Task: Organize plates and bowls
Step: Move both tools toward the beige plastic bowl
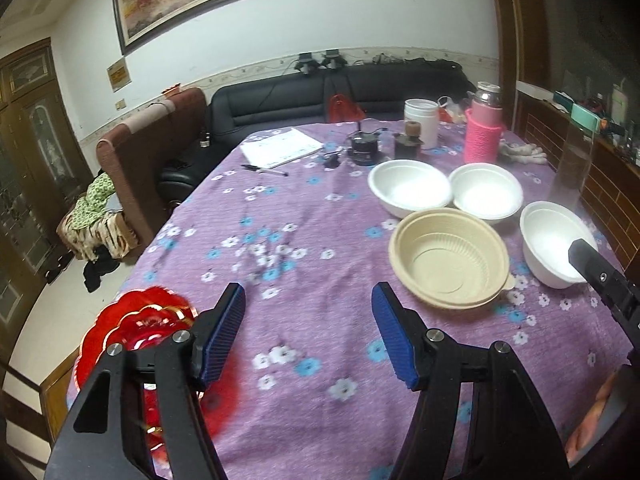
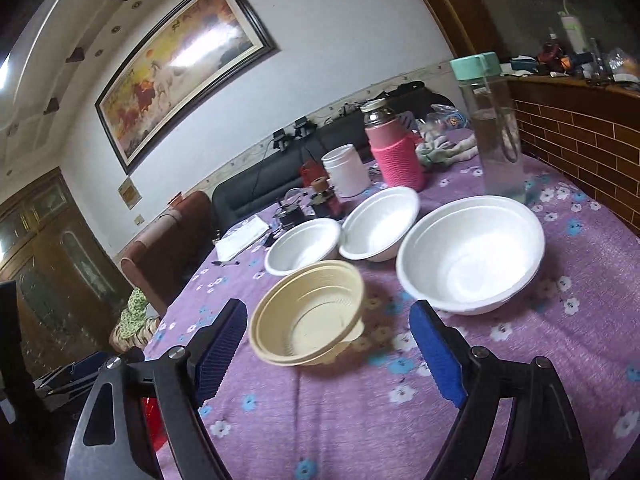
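At about eight o'clock in the left wrist view, the red plates [image 1: 136,320] lay at the table's near-left edge, partly under the left gripper [image 1: 308,332], whose jaws stood apart with nothing between them. Moving right, the beige bowl [image 1: 450,258] sat at three o'clock, with three white bowls [image 1: 410,188] behind and beside it, two of them touching rim to rim. The right gripper [image 2: 332,352] was spread wide and empty, the beige bowl just ahead of its blue pads.

The bowls looked light, so a closing pad could likely tip or skid one rather than grip it. The red plates near the edge could be nudged off. The clear bottle [image 2: 496,132] and pink flask [image 2: 396,152], at one o'clock, crowded the far reach.
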A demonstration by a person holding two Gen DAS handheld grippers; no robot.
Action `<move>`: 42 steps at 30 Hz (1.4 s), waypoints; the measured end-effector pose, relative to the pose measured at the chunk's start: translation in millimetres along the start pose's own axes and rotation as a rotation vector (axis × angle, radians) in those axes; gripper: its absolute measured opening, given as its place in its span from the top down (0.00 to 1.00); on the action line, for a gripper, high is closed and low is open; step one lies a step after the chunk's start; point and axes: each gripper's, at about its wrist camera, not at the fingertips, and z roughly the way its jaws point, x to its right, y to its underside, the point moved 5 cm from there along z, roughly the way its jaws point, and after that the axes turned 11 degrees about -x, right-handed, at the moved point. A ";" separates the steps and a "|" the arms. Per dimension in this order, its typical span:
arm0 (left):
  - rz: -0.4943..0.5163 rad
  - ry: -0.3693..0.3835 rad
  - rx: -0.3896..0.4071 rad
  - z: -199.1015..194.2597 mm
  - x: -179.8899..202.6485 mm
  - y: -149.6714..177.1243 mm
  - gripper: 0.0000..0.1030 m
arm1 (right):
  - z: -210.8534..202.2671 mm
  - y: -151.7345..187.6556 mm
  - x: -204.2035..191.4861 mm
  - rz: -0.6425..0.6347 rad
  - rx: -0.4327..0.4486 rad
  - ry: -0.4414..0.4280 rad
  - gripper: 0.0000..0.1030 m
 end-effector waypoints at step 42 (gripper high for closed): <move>-0.001 0.072 -0.023 40.9 17.3 -25.5 0.37 | 46.5 -20.1 13.5 0.031 -0.060 0.070 0.17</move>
